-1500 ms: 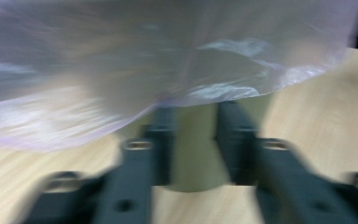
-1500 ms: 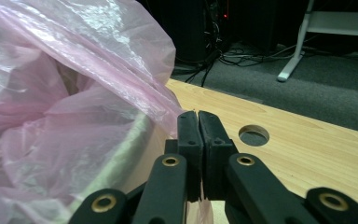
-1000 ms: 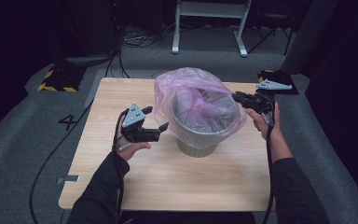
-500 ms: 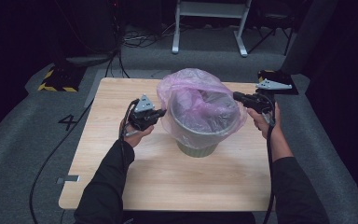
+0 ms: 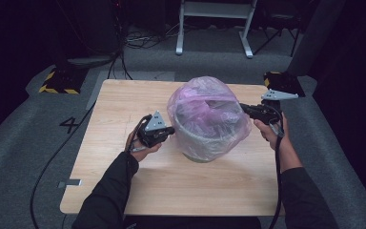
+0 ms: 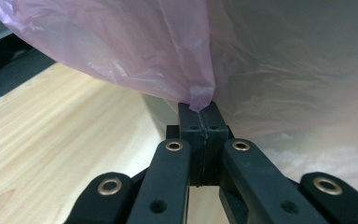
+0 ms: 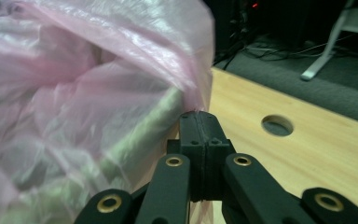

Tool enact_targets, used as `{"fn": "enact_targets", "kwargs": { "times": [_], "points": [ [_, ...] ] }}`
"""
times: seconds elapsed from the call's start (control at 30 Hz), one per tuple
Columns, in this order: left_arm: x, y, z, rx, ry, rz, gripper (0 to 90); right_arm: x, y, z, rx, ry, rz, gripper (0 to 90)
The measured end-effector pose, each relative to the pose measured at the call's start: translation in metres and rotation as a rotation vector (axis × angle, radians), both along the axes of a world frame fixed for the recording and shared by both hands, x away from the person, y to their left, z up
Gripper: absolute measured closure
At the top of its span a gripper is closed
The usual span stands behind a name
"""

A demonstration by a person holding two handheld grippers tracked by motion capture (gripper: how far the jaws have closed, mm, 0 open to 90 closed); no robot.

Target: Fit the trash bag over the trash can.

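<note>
A pink translucent plastic bag [image 5: 205, 107] balloons over a grey bin [image 5: 198, 153] at the middle of the wooden table [image 5: 124, 102]. My left gripper [image 5: 172, 130] is at the bag's left side, shut on a pinch of pink film [image 6: 200, 100] beside the bin's wall. The left gripper view shows its jaws [image 6: 201, 112] pressed together on that fold. My right gripper [image 5: 241, 107] is at the bag's right side. The right gripper view shows it [image 7: 199, 119] shut on the film next to the bin's rim [image 7: 149, 121].
A round hole [image 7: 277, 125] is cut in the tabletop beyond the right gripper. On the grey floor behind the table are cables [image 5: 138, 40], a white frame's legs [image 5: 214, 26] and a yellow-and-black striped block [image 5: 57, 81]. Bare wood lies in front of the bin.
My left gripper was open and away from the bag; it moved right to the bag's side and shut on the film. The bag now hangs lower over the bin. The right hand stayed.
</note>
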State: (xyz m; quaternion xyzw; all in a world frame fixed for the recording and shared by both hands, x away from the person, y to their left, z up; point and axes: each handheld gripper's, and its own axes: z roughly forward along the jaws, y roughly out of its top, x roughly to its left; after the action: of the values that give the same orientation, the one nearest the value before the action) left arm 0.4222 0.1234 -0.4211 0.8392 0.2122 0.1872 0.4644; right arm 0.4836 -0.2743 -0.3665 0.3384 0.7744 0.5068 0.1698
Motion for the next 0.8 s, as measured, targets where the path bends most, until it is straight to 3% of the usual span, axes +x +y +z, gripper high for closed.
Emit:
{"fn": "enact_targets", "kwargs": {
  "times": [0.13, 0.23, 0.5, 0.53, 0.57, 0.6, 0.67, 0.7, 0.73, 0.8],
  "points": [
    [-0.019, -0.004, -0.008, 0.070, -0.013, -0.030, 90.0, -0.009, -0.002, -0.006, -0.007, 0.004, 0.029, 90.0],
    [-0.028, -0.002, -0.011, 0.074, -0.011, -0.043, 90.0, -0.014, -0.003, -0.008, -0.003, -0.001, 0.038, 90.0],
    [-0.039, 0.011, -0.012, 0.120, -0.041, 0.022, 89.9, -0.019, -0.009, -0.006, -0.008, -0.019, 0.012, 90.0],
    [-0.039, 0.015, -0.010, 0.106, -0.047, 0.044, 87.3, -0.018, -0.010, -0.004, -0.008, -0.027, 0.003, 90.0],
    [-0.038, 0.020, -0.007, 0.081, -0.042, 0.058, 75.1, -0.018, -0.011, -0.001, -0.002, -0.039, -0.007, 90.0],
    [-0.038, 0.024, -0.003, 0.058, -0.042, 0.053, 68.6, -0.017, -0.012, 0.002, 0.010, -0.049, -0.015, 89.6],
    [-0.037, 0.032, 0.006, 0.019, -0.043, 0.094, 49.8, -0.016, -0.013, 0.008, 0.024, -0.061, -0.033, 89.1],
    [-0.036, 0.036, 0.010, -0.012, -0.037, 0.098, 43.0, -0.015, -0.014, 0.010, 0.030, -0.069, -0.036, 89.1],
    [-0.034, 0.043, 0.017, -0.073, -0.019, 0.086, 37.0, -0.014, -0.014, 0.012, 0.031, -0.073, -0.039, 88.9],
    [-0.034, 0.049, 0.027, -0.140, -0.023, 0.093, 28.8, -0.012, -0.012, 0.016, 0.033, -0.081, -0.045, 88.4]
  ]
}}
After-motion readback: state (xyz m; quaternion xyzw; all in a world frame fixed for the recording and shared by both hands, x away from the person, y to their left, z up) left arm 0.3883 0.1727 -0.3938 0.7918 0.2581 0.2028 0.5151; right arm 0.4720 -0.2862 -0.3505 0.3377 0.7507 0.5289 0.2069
